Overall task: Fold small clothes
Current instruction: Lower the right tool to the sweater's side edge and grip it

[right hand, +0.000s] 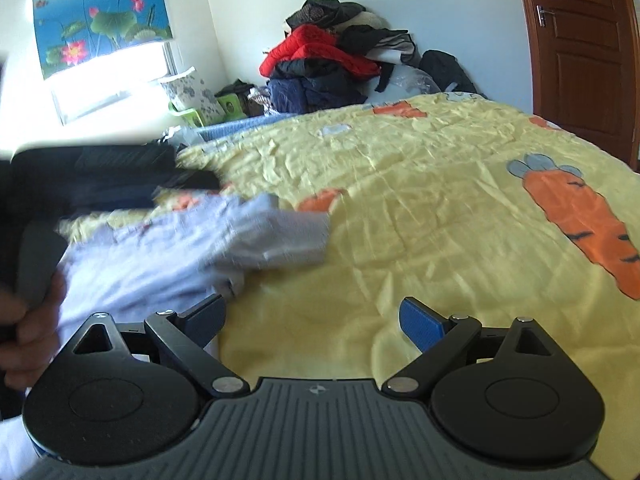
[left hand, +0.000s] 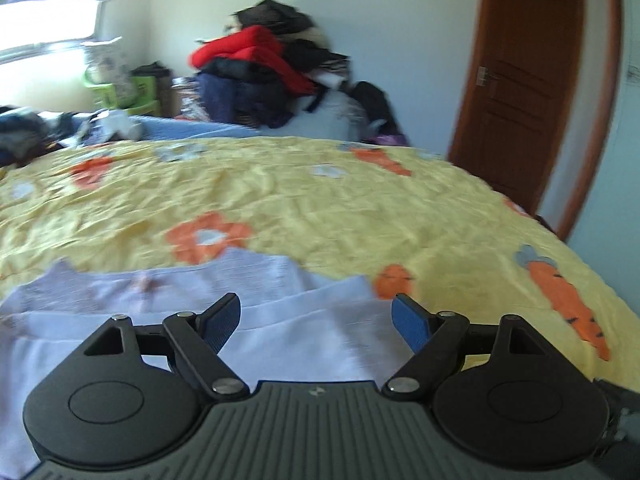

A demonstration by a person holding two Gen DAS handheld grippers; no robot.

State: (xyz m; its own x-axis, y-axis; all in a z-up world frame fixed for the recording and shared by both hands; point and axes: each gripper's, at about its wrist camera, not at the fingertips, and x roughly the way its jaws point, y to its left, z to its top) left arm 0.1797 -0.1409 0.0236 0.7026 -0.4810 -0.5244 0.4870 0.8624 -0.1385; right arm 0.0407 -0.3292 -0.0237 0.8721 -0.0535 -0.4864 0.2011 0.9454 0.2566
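my left tongs [left hand: 316, 322]: released, over the pale lilac cotton garment [left hand: 280, 340];
my right tongs [right hand: 314, 322]: released, empty;
risk: loose sleeve [right hand: 288, 236] may unfold near the bed's [right hand: 440, 200] front edge

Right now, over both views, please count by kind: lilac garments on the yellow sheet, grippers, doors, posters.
Lilac garment: 1
Grippers: 2 (left gripper, right gripper)
Door: 1
Poster: 1
Total: 5
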